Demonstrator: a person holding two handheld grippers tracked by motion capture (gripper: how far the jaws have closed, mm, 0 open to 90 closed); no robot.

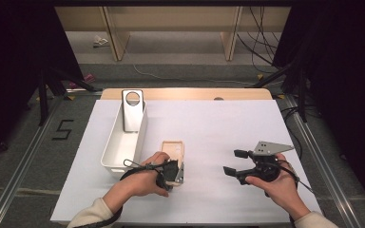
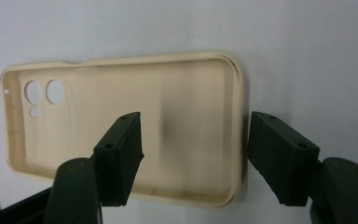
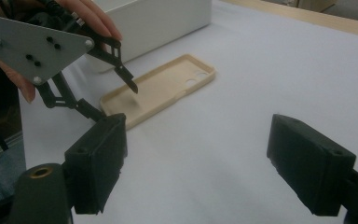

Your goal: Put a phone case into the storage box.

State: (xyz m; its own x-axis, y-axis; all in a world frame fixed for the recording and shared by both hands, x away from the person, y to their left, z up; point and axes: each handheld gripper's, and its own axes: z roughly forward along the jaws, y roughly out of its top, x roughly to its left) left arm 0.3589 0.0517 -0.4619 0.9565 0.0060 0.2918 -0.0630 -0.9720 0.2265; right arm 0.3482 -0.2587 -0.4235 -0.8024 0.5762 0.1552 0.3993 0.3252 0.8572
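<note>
Two grippers | left gripper (image 2: 193, 154): jaws part-open astride phone case (image 2: 121, 126) end wall, not pressing | right gripper (image 3: 214, 168): wide, nothing between jaws, over table (image 1: 209, 123)

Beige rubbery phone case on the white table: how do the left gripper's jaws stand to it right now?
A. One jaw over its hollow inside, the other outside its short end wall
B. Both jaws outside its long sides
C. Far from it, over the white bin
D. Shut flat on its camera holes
A: in the left gripper view, the left gripper straddles the beige phone case's end wall, pads not yet pressing.
</note>
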